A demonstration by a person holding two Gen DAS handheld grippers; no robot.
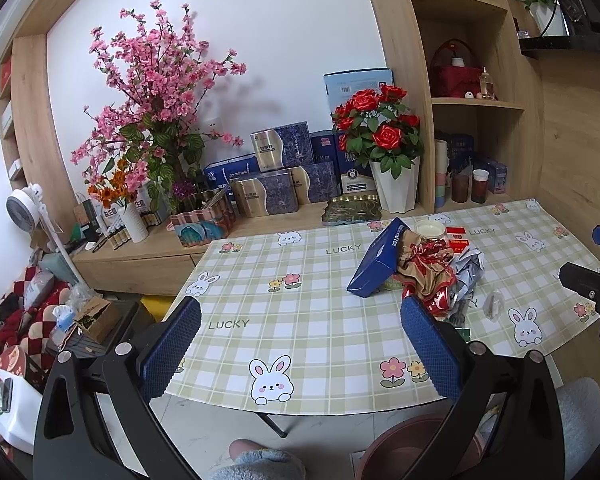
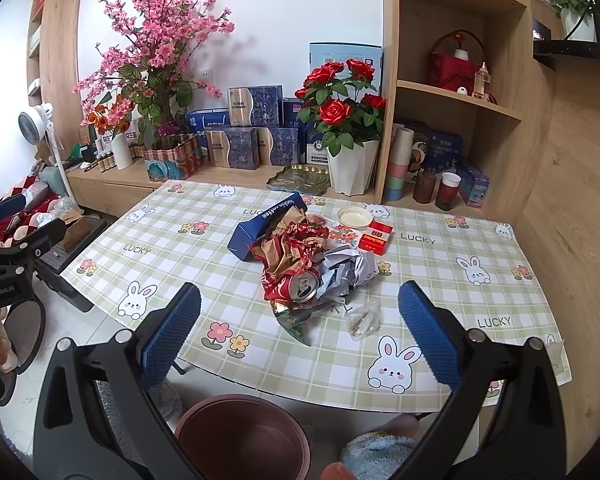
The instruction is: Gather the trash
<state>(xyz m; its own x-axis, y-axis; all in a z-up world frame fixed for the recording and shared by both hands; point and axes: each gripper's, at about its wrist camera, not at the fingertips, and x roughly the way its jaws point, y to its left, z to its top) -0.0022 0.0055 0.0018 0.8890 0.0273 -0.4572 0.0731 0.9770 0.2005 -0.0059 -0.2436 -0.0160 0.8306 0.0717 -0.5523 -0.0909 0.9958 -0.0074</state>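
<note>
- Brown bin (image 2: pixel 244 436) on floor below surface (image 2: pixel 440 292) edge
- Left gripper (image 1: pixel 300 344) and right gripper (image 2: pixel 300 332): jaws wide apart, empty
- Trash pile (image 2: pixel 312 264) mid-surface: crushed can (image 2: pixel 304 286), blue carton (image 2: pixel 266 226), crumpled paper (image 2: pixel 350 270)

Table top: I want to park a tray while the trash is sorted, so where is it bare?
The table's left half is bare, from the blue coffee box to the left edge. The near-right strip is free too. The middle is crowded: crumpled wrappers, can, red pack.
</note>
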